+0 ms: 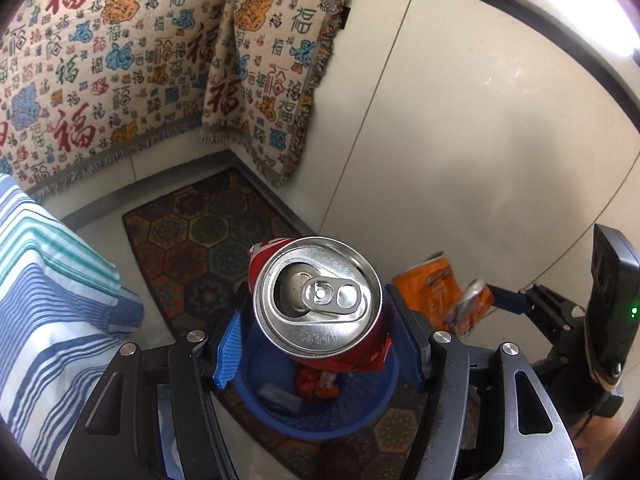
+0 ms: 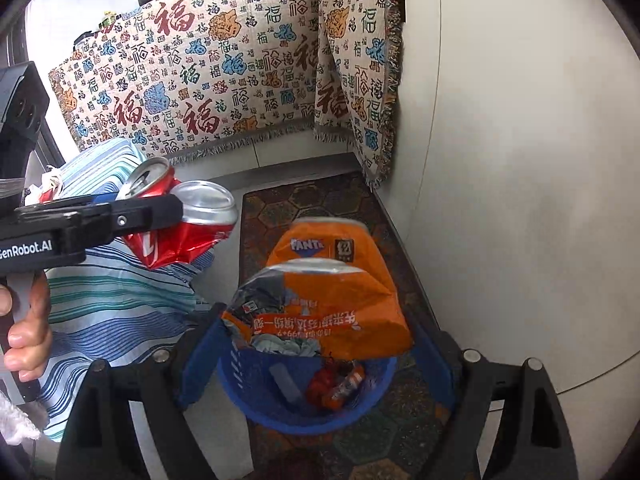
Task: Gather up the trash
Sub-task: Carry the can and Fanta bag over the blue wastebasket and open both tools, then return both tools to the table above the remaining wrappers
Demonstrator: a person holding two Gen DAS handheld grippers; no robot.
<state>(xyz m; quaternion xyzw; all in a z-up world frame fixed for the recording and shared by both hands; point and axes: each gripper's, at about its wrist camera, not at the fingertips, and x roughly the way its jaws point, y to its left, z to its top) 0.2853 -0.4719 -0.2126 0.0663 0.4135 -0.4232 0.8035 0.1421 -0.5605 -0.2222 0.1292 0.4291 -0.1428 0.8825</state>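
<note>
Left claw point(image 1: 316, 332) grips a crushed red can point(image 1: 320, 300) crosswise, opened top facing the camera, long axis running away toward the blue bin point(image 1: 320, 412) below. Right claw point(image 2: 320, 344) clamps a crumpled orange can point(image 2: 332, 300) above the bin. Only the right view shows the hand point(image 2: 24, 320).

Bright daylight, sharp, fisheye-warped edges

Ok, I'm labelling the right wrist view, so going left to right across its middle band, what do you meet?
The person's hand on the left gripper's handle → striped cloth → crushed red can → crushed orange Fanta can → patterned mat → pale floor.
</note>
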